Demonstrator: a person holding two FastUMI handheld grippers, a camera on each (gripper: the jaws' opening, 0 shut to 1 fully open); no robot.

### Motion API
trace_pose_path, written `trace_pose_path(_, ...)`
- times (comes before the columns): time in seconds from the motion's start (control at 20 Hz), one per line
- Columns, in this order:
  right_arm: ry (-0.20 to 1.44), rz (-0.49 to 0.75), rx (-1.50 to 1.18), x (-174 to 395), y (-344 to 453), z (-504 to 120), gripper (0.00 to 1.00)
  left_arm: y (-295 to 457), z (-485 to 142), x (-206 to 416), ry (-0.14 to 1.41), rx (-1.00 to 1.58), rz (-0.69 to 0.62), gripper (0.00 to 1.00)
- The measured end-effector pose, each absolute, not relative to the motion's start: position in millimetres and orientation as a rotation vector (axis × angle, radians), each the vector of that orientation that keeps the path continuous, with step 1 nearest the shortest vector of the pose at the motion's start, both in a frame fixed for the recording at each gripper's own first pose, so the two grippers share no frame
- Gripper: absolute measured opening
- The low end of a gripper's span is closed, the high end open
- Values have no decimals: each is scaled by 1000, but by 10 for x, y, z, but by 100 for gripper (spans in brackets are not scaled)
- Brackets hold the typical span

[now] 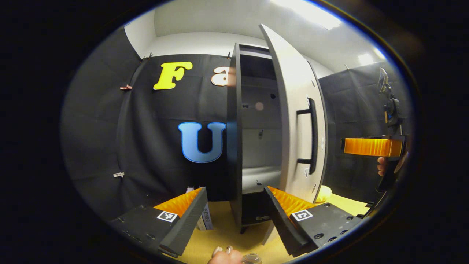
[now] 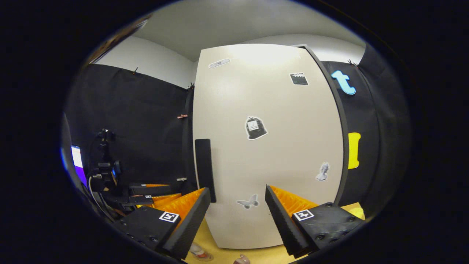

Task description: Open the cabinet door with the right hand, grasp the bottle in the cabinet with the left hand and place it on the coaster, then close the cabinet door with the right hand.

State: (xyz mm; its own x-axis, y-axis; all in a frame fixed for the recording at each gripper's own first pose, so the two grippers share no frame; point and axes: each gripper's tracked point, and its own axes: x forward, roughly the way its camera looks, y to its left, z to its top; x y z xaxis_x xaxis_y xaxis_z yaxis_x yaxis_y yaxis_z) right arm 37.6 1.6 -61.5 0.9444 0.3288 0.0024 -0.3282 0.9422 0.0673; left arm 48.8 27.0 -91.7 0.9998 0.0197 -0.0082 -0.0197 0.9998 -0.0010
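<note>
1. In the left gripper view we find the cabinet standing on the yellow table, dark outside with pale inner panels, and its interior is exposed to us.
2. We note the cabinet door swung open and seen nearly edge-on in the left gripper view. In the right gripper view its pale outer face stands broadside and bears several small stickers.
3. The dark bar handle sits on the door's outer face. In the right gripper view it appears end-on as a dark strip near the door's left edge.
4. The left gripper faces the cabinet opening, its jaws apart with nothing between them.
5. The right gripper faces the door's outer face, its jaws likewise apart and gripping nothing. We cannot tell whether either finger touches the door. In the left gripper view it shows at the far right, beside the door, with a hand holding it.
6. The bottle appears to us as a clear object at the bottom edge of the left gripper view, on the table below the left gripper. Too little shows to say more, and we cannot make out a coaster under it.
7. A few books stand just left of the cabinet base.
</note>
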Motion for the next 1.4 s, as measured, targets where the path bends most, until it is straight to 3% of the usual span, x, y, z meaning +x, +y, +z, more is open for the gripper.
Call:
trace_pose_path(0.2,-33,158,-68,552,-469,-708,96,-21,-914,485,7,-30,65,97)
trace_pose_path(0.5,-55,53,-87,576,-743,-741,96,-432,-879,504,11,-53,83,97)
trace_pose_path(1.4,22,40,-41,512,-897,-927,97,-800,-685,823,6,-28,76,97)
